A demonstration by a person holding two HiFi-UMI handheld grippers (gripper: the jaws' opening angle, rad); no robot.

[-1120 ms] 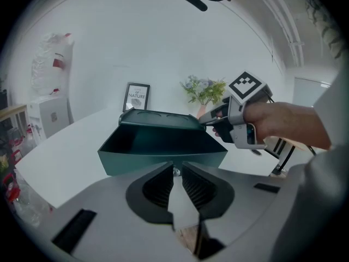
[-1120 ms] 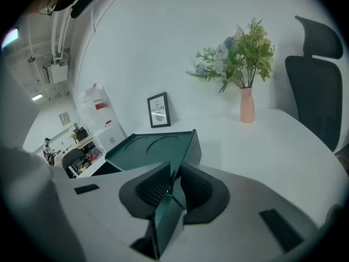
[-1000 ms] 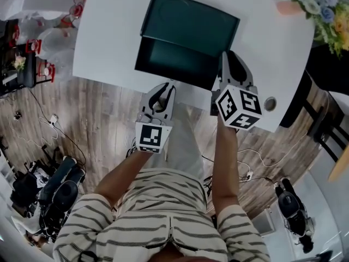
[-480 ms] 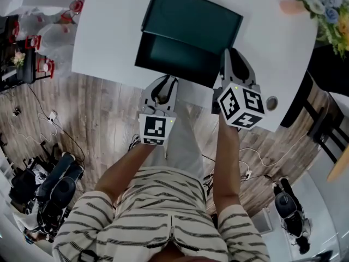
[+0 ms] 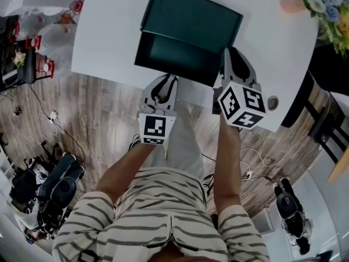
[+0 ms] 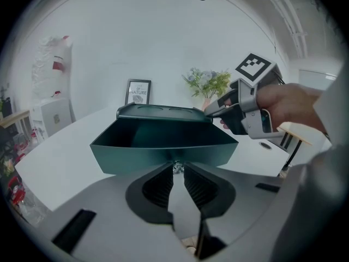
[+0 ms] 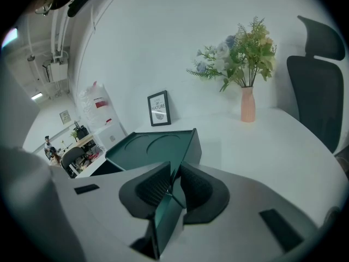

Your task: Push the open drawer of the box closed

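Little had shifted in the last second: both grippers sat where they had been, and the drawer stood as far out of the box as before, on the desk near its front edge. The left gripper met the drawer's front wall, fingers narrow, pinching a small metal pull. The right gripper was at the drawer's right front corner, fingers clamped on its side wall.
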